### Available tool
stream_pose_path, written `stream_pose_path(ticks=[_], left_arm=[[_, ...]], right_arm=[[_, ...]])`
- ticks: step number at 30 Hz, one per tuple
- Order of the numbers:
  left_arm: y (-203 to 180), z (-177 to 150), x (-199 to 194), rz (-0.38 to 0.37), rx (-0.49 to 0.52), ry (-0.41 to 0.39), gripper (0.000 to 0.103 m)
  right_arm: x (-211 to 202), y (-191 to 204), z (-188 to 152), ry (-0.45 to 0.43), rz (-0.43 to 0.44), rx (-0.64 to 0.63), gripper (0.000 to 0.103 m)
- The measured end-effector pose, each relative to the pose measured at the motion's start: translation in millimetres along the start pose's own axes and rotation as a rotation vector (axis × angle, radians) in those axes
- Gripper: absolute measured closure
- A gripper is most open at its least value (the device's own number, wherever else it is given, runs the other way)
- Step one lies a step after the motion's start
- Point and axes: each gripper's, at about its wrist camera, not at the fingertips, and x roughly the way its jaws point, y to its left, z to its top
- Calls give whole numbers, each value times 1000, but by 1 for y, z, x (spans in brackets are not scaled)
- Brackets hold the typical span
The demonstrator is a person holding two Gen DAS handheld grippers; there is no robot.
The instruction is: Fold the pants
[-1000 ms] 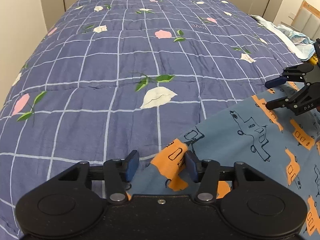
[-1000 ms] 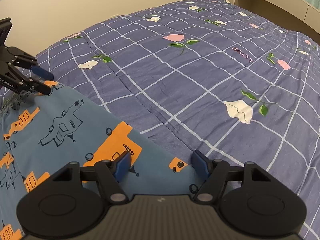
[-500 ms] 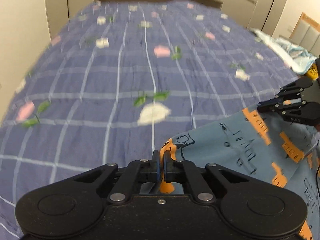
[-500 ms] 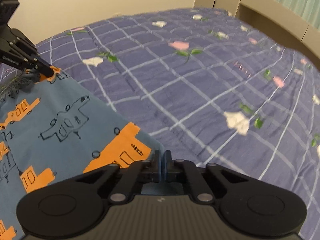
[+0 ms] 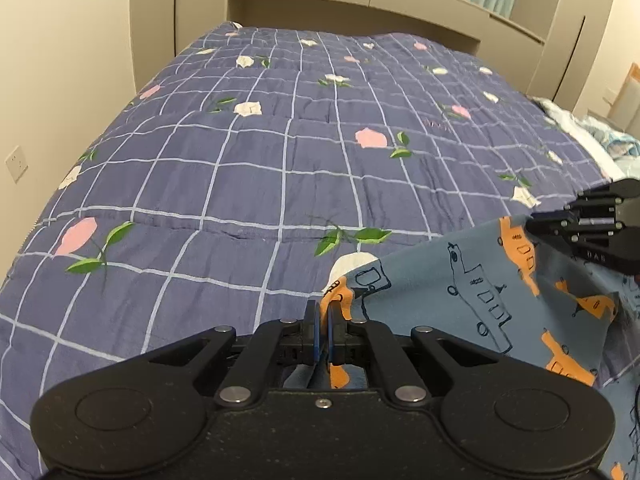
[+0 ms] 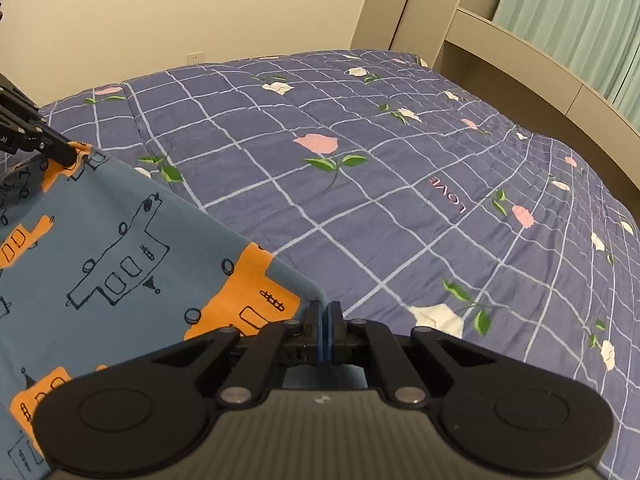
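The pants [image 5: 472, 284] are blue-grey cloth printed with orange and outlined vehicles, and they also show in the right wrist view [image 6: 104, 248]. My left gripper [image 5: 323, 330] is shut on one corner of their edge. My right gripper [image 6: 325, 330] is shut on the other corner. The edge hangs stretched between them, lifted above the bed. The right gripper appears at the right of the left wrist view [image 5: 592, 224]. The left gripper appears at the left of the right wrist view [image 6: 36, 140]. The rest of the pants is out of frame.
A purple checked quilt [image 5: 280, 152] with flower prints covers the bed, seen also in the right wrist view [image 6: 400, 184]. A beige headboard unit [image 5: 360, 12] and green curtain stand behind. Light blue bedding [image 5: 600, 136] lies at the right. A wall [image 6: 180, 12] borders the bed.
Both grippers closed on the pants' edge corners, then lifted the cloth up off the quilt. The view now sits higher and looks further across the bed.
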Motion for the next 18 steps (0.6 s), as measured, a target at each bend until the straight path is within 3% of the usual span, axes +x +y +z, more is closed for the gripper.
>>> stream_pose_path(ticks=[5, 12, 18], left_arm=[[-16, -5, -37, -3, 63, -100, 100], [-48, -27, -116, -37, 128, -236, 100], [-77, -68, -171, -84, 187, -244, 100]], right_arm=[[-30, 2, -7, -85, -13, 14, 101], [-117, 16, -25, -237, -35, 25, 101], [-201, 37, -63, -311, -37, 20, 101]])
